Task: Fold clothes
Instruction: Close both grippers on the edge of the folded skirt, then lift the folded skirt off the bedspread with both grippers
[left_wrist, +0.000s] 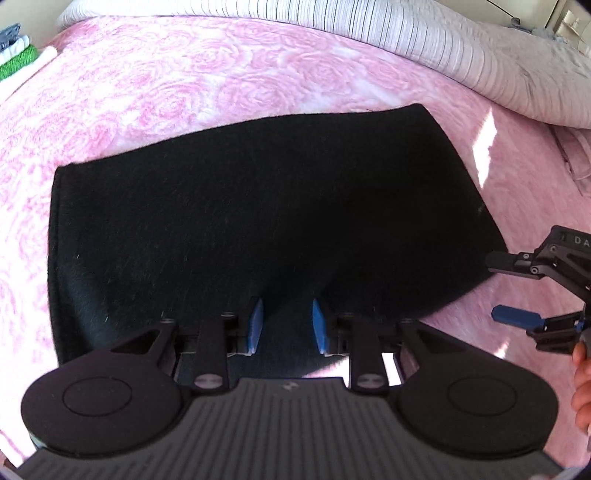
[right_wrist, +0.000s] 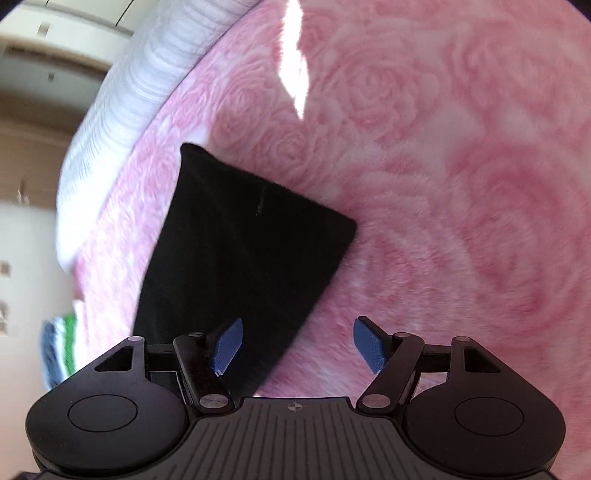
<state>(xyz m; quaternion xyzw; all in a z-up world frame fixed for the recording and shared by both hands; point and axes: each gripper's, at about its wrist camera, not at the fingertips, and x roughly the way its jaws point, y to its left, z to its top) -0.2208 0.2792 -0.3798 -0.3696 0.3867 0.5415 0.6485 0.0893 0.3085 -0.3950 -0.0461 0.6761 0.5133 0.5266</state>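
Left gripper (left_wrist: 287, 325): fingers apart, over the cloth's near edge, gripping nothing. Right gripper (right_wrist: 297, 345): fingers wide apart, beside the cloth (left_wrist: 258, 221), which lies flat as a neat dark rectangle on the pink blanket (left_wrist: 184, 85). Fits either a mid-fold pause or the finished fold.

A bedroom in a home. The work surface is a bed (left_wrist: 155, 85) covered by a plush pink blanket with a rose pattern, which fills the ground ahead of both tongs. Beyond the left tongs, along the far edge, lies a bunched white quilt with thin dark stripes (left_wrist: 424, 33). Far to the left sits a small stack of folded clothes (left_wrist: 16, 55) in green, white and blue. Past the quilt, pale walls and wooden furniture show, blurred.
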